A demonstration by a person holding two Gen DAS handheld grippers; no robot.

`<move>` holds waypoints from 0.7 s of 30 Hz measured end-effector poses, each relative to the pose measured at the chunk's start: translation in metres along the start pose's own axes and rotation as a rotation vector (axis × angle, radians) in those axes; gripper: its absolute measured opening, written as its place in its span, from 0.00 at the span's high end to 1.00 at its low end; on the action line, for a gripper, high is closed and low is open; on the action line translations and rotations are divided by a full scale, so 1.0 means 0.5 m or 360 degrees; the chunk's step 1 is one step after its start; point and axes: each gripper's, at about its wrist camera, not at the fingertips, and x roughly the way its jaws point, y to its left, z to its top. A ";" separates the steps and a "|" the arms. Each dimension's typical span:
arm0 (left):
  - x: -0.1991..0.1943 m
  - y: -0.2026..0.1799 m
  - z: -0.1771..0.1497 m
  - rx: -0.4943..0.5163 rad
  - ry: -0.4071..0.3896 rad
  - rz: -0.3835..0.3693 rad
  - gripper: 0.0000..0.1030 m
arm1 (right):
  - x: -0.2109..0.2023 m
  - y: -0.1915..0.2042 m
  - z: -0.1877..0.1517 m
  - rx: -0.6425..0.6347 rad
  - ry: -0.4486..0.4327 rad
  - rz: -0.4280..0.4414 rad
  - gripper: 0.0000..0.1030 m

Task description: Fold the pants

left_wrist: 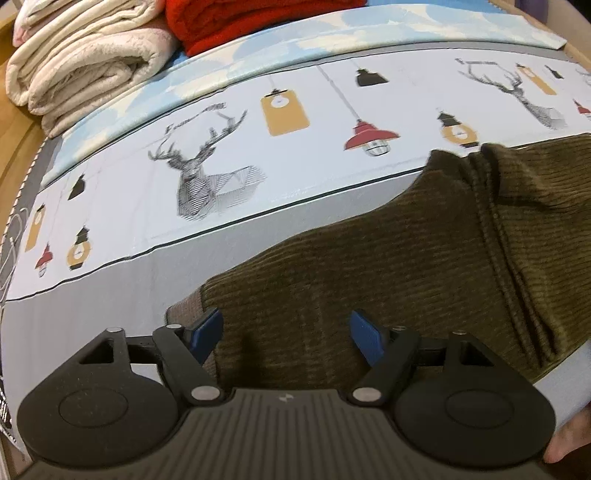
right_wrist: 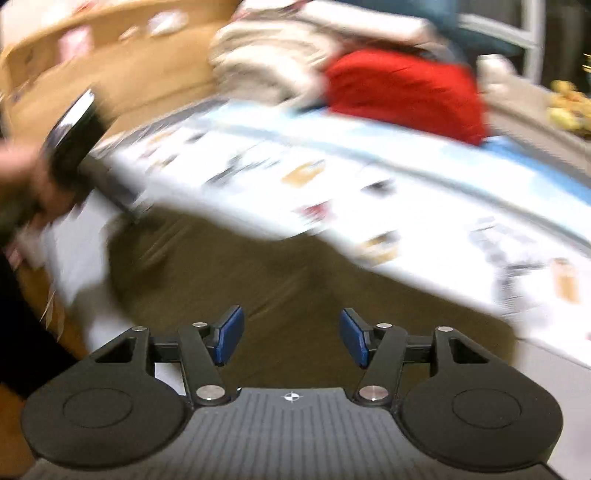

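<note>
Here, pants: olive corduroy, flat on the printed mat.
Left gripper: fingers spread, over the pants' near hem.
Right gripper: fingers spread, over the pants; view blurred.
Beyond pants: cream blanket, red cloth.

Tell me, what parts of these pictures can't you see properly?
- Olive-green corduroy pants: the left wrist view cuts them off at the right edge, and the open left claw covers their near end.
- Right wrist view: motion blur smears the printed white mat, so its drawings are unreadable.
- Blurred yellow objects at that view's right edge: unidentifiable.
- Folded red fabric: cropped by the left view's top edge.
</note>
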 end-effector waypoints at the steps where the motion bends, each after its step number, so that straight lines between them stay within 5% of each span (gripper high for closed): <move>1: -0.002 -0.008 0.005 0.0004 -0.0005 -0.0030 0.36 | -0.019 -0.035 0.012 0.0027 -0.0009 -0.0059 0.41; 4: -0.006 -0.035 0.020 0.0019 -0.0025 -0.0132 0.63 | -0.049 -0.141 0.020 0.0073 0.0002 -0.0267 0.41; 6: -0.008 -0.057 0.029 0.0033 -0.0033 -0.0190 0.72 | -0.052 -0.203 0.002 0.0156 0.0029 -0.0380 0.41; 10: -0.006 -0.110 0.051 0.0084 -0.0039 -0.0270 0.72 | -0.007 -0.285 -0.089 0.0487 0.0153 -0.0449 0.44; 11: -0.005 -0.124 0.057 0.0102 -0.0041 -0.0291 0.72 | 0.019 -0.288 -0.096 0.0473 0.0277 -0.0459 0.51; 21: -0.009 -0.300 0.081 0.0431 -0.0087 -0.0656 0.72 | 0.118 -0.215 -0.035 0.0088 0.0202 -0.0403 0.49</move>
